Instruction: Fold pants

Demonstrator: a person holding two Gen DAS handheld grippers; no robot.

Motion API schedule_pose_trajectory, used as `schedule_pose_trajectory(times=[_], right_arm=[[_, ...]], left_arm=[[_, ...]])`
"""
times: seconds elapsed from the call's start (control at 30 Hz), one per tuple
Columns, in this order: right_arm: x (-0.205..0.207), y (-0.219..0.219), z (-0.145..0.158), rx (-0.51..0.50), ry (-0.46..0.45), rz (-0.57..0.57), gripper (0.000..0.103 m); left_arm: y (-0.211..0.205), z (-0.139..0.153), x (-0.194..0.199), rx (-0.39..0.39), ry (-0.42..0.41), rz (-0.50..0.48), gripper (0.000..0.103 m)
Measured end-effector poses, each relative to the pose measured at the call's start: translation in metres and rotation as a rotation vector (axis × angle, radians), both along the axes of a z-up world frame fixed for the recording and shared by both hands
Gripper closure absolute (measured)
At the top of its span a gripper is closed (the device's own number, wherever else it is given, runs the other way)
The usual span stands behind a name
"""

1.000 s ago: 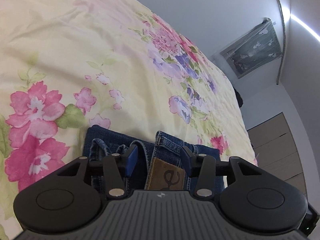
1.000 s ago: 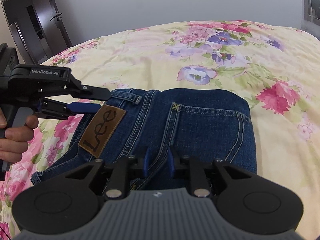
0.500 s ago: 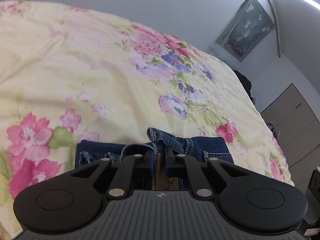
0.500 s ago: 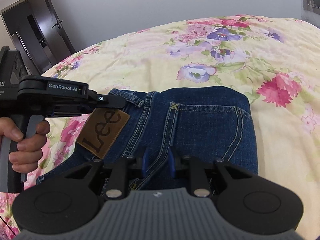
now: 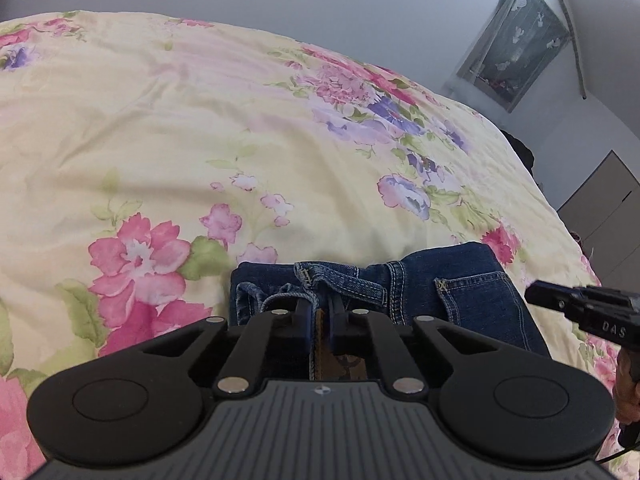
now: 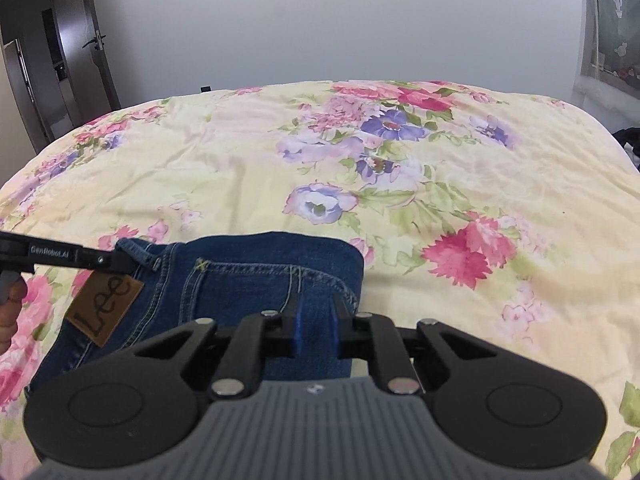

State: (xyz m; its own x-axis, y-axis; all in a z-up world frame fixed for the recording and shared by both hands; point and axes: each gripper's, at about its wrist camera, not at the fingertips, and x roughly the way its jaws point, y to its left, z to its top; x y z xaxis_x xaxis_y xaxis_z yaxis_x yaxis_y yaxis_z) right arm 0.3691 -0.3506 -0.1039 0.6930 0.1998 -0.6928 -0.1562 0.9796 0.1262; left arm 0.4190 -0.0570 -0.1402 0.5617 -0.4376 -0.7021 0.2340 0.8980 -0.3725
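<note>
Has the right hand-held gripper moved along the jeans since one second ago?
Yes. The right hand-held gripper went rightward, away from the Lee patch, from the centre seam to the right edge of the jeans.

Jeans: dark blue denim, pale contrast stitching. Leather patch: tan brown, dark "Lee" lettering. Bedspread: pale yellow ground, printed pink, purple and lilac flowers with green leaves. Left gripper and right gripper: black bodies, blue finger pads. Wall: plain light grey.
</note>
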Motion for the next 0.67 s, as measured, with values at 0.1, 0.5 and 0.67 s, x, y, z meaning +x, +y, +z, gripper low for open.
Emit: schedule_pose_trajectory(times=[0.1,0.5,0.67], right_arm=[[0.033,0.003,-0.015,0.016,0.05,-0.009,0.1],[0.074,0.013,-0.052,-0.017,0.162,-0.024,0.103],[0.03,0.011,-0.021,-0.053,0.105,-0.024,0.099]], left_arm=[[0.003,-0.009,0.005,-0.006,0.007,0.0,0.094],[0.005,-0.016,0.014,-0.003,0.045,0.034,0.082],[0.004,0.013,-0.017,0.08,-0.005,0.07,0.076]])
